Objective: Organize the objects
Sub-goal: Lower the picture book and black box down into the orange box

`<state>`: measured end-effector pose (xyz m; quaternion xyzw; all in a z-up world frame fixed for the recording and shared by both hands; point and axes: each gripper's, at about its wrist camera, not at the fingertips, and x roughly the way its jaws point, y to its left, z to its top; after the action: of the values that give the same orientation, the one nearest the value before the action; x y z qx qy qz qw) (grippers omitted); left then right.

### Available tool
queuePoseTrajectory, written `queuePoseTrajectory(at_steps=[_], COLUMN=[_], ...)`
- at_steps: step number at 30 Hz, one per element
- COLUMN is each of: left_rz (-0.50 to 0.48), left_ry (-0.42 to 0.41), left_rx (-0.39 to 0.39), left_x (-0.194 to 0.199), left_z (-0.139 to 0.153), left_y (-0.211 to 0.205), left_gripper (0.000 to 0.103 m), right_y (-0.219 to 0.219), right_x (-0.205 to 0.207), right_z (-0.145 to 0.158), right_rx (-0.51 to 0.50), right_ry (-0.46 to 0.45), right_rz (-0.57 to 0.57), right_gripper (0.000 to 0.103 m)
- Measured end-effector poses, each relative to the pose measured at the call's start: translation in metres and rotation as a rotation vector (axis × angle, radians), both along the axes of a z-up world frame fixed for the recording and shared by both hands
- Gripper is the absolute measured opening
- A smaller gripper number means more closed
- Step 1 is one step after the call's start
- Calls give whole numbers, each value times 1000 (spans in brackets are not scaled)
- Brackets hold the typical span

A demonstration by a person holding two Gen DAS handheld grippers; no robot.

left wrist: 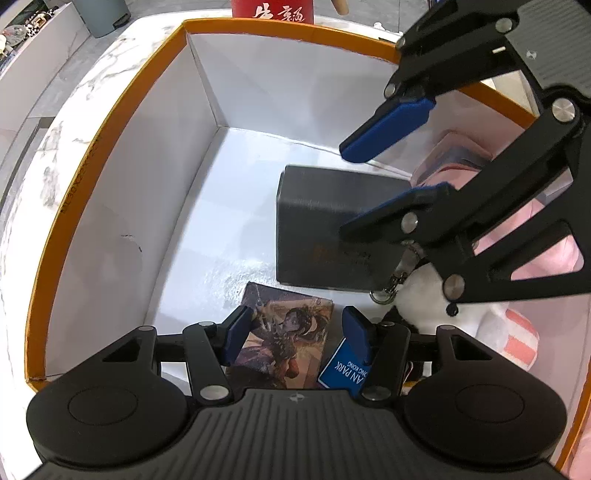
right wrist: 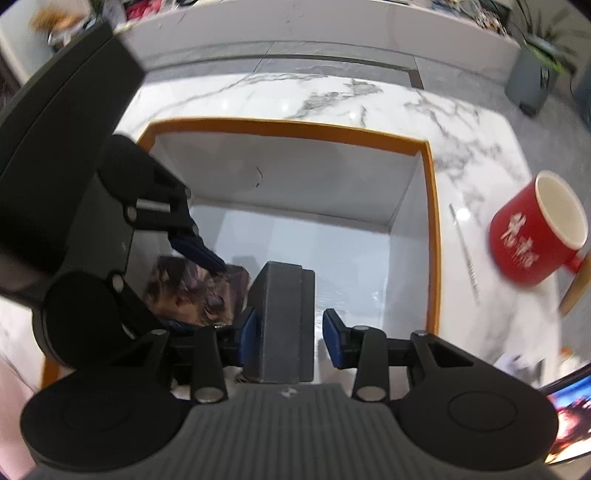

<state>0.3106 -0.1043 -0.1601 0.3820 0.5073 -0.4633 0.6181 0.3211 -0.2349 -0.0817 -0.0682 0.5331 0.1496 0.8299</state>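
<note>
An orange-rimmed white box (left wrist: 110, 122) (right wrist: 295, 127) holds a black box (left wrist: 314, 229) (right wrist: 282, 306), an illustrated card (left wrist: 288, 339) (right wrist: 184, 288), a blue card (left wrist: 340, 365) and a white plush toy (left wrist: 424, 295) with a key clip. My right gripper (right wrist: 290, 336) (left wrist: 343, 188) points down around the black box, which rests on the floor. Its left pad touches the box and its right pad stands clear of it. My left gripper (left wrist: 295, 332) is open low over the illustrated card, with a gap at its right pad.
A red mug (right wrist: 532, 236) (left wrist: 273, 9) stands on the marble top beside the box, with a wooden stick (right wrist: 576, 288) next to it. Pink soft items (left wrist: 535, 229) and a pink-striped one (left wrist: 517, 339) fill the box's right side. A lit screen (right wrist: 572, 417) lies near the lower right.
</note>
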Motion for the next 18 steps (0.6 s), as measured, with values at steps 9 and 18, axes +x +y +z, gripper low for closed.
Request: queuePoseTrajectory(at_steps=[9, 18], left_rz=[-28, -30], left_ry=[-24, 36], left_rx=[8, 7], left_x=[-13, -21], left_z=[-12, -21], left_y=[13, 28], left_gripper=[67, 70], right_y=[1, -6], right_x=[9, 15], right_z=[-2, -14], right_rx=[-82, 11], right_ry=[37, 145], right_rz=[-3, -124], right_gripper=[35, 40])
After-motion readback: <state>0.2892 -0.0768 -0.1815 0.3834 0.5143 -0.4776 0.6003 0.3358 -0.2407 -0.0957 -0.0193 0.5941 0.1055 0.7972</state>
